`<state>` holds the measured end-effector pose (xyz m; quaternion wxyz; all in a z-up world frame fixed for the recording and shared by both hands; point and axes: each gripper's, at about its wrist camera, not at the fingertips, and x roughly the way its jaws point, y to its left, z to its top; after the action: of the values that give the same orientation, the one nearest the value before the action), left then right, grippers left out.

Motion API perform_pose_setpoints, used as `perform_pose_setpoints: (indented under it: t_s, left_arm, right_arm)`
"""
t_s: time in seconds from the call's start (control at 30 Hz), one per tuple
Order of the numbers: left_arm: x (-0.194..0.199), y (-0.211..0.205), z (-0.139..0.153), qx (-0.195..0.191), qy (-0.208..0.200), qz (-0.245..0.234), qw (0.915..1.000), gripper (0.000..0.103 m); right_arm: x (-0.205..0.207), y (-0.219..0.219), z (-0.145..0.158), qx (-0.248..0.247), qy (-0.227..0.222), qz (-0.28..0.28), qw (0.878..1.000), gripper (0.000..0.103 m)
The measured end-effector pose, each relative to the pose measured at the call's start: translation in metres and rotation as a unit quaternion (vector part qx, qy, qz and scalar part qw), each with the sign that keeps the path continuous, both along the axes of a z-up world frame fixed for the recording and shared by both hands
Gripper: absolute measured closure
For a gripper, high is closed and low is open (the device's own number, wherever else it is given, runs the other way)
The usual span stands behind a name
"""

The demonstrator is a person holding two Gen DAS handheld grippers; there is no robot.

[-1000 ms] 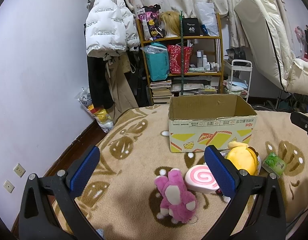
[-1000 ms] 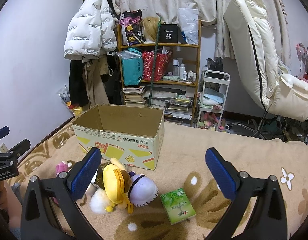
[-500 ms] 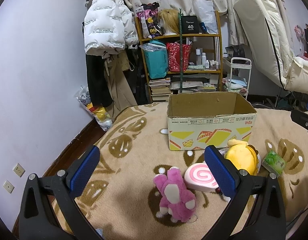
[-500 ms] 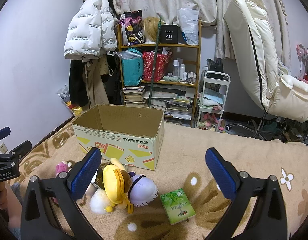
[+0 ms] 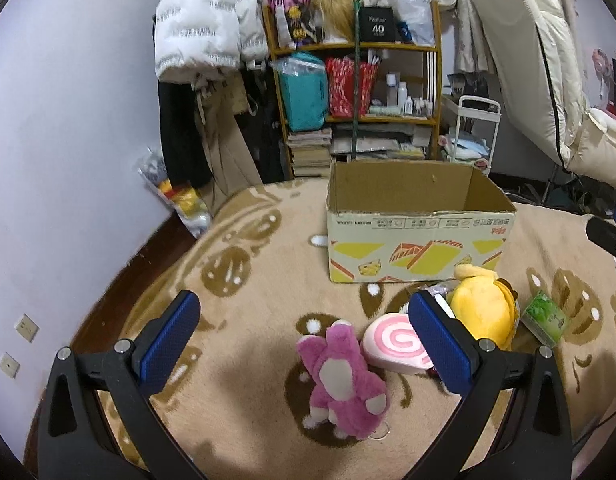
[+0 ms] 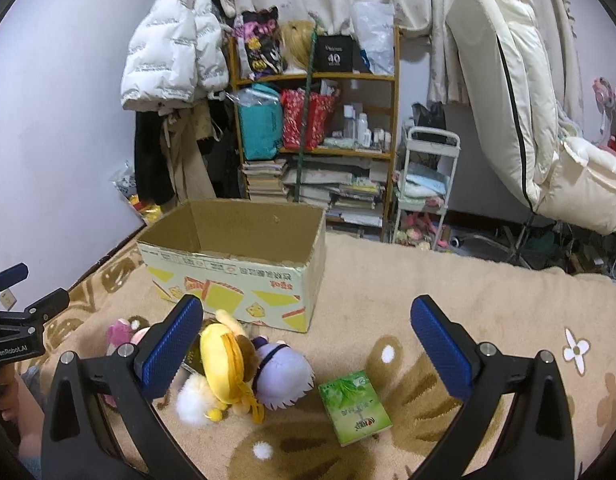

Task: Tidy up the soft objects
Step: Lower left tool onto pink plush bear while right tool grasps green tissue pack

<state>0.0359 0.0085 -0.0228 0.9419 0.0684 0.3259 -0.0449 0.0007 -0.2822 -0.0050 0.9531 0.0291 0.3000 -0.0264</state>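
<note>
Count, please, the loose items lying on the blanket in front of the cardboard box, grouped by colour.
Pink: 2, the pink plush and the pink swirl cushion
Yellow: 1, the yellow plush
Purple-white: 1, the purple plush
Green: 1, the green packet
Total: 5

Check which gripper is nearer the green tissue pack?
Right. The green tissue pack lies just below the open right gripper, between its fingers. From the left gripper it sits off to the right, beyond the yellow plush.
</note>
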Motion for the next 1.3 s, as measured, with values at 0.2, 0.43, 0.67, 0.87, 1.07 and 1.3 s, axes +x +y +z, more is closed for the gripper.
perform_pose_setpoints:
  t_s: [0.2,0.43,0.67,0.87,1.07,1.3]
  left_arm:
    - [0.020,0.002,-0.011,-0.001,0.033,0.010,0.9994,0.000]
    - [0.034,0.000,-0.032,-0.010,0.097,0.002,0.9952,0.000]
    - [0.045,0.000,-0.054,-0.043,0.174,-0.005,0.9838,0.001]
    - [0.049,-0.004,-0.068,-0.047,0.219,-0.012,0.9744,0.001]
    - [0.056,-0.007,-0.088,-0.053,0.278,-0.023,0.9589,0.001]
    - [0.062,-0.013,-0.108,-0.032,0.323,-0.023,0.9457,0.001]
  right_arm:
    - [0.012,-0.007,-0.006,0.025,0.028,0.013,0.999,0.000]
    - [0.031,-0.008,-0.027,0.028,0.091,0.015,0.995,0.000]
    - [0.042,-0.019,-0.041,0.041,0.134,-0.007,0.990,0.000]
    - [0.055,-0.039,-0.065,0.059,0.199,-0.043,0.977,0.002]
    - [0.062,-0.055,-0.106,0.066,0.292,-0.072,0.951,0.002]
    - [0.068,-0.062,-0.143,0.080,0.362,-0.082,0.925,0.002]
